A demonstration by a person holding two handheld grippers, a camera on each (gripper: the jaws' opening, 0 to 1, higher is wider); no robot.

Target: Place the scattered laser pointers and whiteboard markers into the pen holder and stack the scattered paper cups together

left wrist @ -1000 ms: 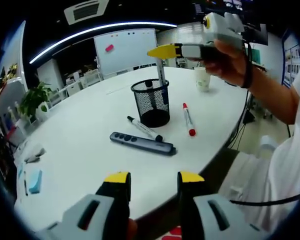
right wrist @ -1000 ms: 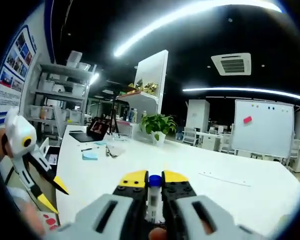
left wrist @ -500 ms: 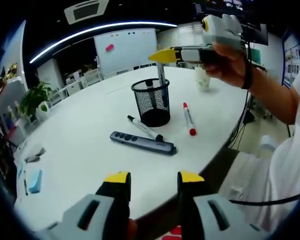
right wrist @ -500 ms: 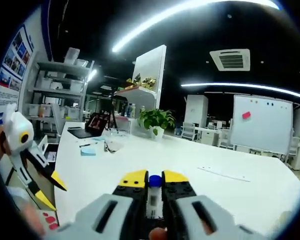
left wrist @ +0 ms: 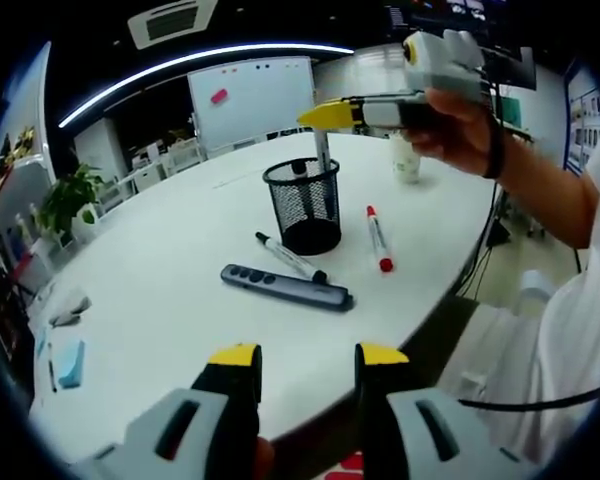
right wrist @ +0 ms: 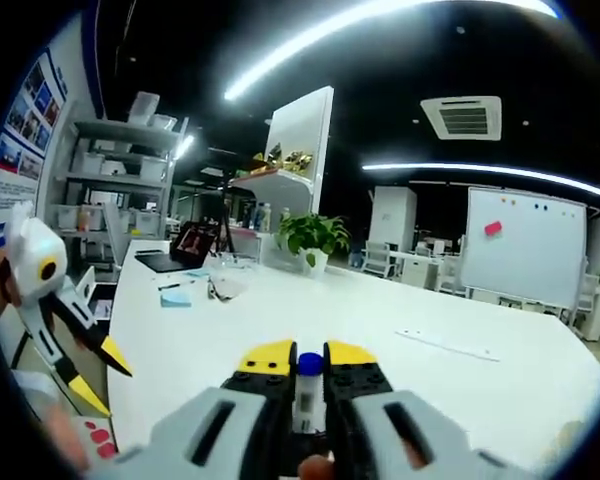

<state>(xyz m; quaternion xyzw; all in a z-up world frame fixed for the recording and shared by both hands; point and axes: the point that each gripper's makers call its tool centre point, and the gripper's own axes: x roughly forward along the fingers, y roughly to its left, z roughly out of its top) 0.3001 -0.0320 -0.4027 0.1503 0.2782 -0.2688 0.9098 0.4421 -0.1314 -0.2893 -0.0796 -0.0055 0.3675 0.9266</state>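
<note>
holding a blue-capped marker (right wrist: 309, 390) upright, the right gripper (right wrist: 309, 365) has its yellow-tipped jaws pinched tight on the barrel, blue cap poking up between them. from the left gripper view that same right gripper (left wrist: 329, 114) sits directly above the pen holder (left wrist: 302, 206), with the marker's grey barrel hanging down into the opening.

pen holder is a round black wire-mesh cup, see-through, standing upright near the middle of the white table (left wrist: 160, 290). something dark with a pale top (left wrist: 297, 167) is already standing inside it, can't tell what.

count on the table: one black-capped marker (left wrist: 290, 257) lying at 6 o'clock of the holder, just beside its base; one red-capped marker (left wrist: 378, 239) at 3 o'clock of the holder, a bit apart; one laser pointer (left wrist: 285, 286), a flat dark grey bar with a row of buttons, lying below the black marker. one pale paper cup (left wrist: 406, 157) stands further off at 2 o'clock, near the table edge. could be a stack, too small to tell.

left gripper (left wrist: 307, 358) hangs over the near table edge, jaws parted with nothing between them.
</note>
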